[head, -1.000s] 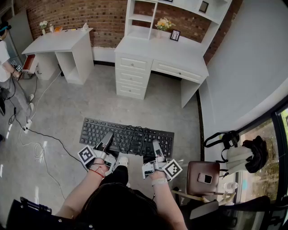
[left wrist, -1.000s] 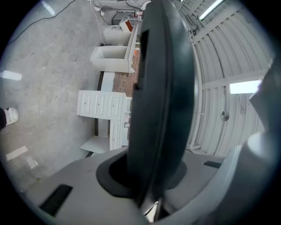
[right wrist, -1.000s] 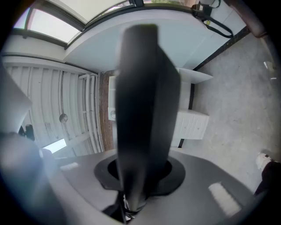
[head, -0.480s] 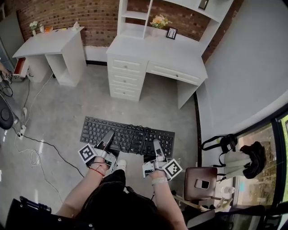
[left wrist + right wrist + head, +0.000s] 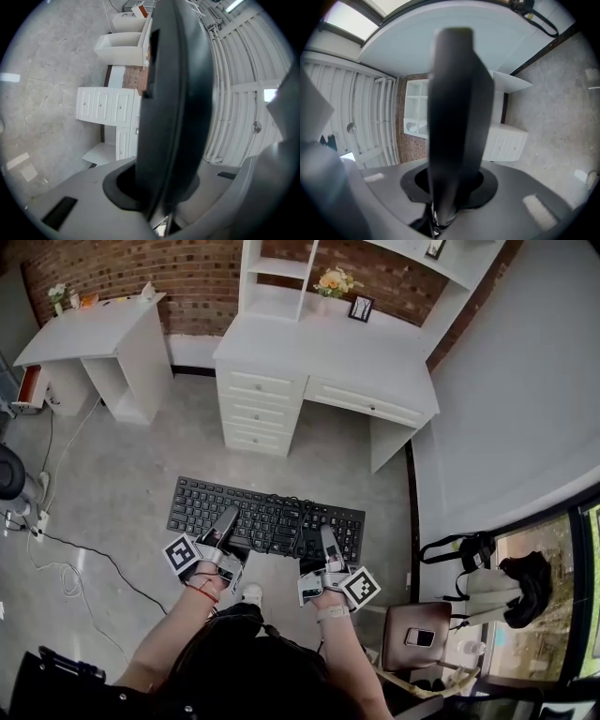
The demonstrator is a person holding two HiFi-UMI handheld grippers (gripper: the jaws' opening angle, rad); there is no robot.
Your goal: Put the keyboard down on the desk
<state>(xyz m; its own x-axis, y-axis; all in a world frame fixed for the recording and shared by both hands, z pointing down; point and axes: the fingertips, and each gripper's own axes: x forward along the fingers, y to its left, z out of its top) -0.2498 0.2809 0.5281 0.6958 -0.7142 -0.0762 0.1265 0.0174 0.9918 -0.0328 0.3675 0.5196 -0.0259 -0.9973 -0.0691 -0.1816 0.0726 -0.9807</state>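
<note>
While the left gripper (image 5: 227, 519) and right gripper (image 5: 326, 540) clamp its near edge, the black keyboard (image 5: 262, 521) hangs over the floor (image 5: 122, 474), short of the white desk (image 5: 361, 357); placing is not yet done.

Study or home-office room. White tabletop (image 5: 375, 357) with drawers (image 5: 255, 404) and hutch shelves (image 5: 281, 277) against a brick wall (image 5: 197, 277); flowers (image 5: 336, 282) and a small frame (image 5: 361, 307) on it. Second white tabletop (image 5: 89, 329) to its left. Bare concrete floor (image 5: 141, 465) before it, loose cables (image 5: 75, 554).
</note>
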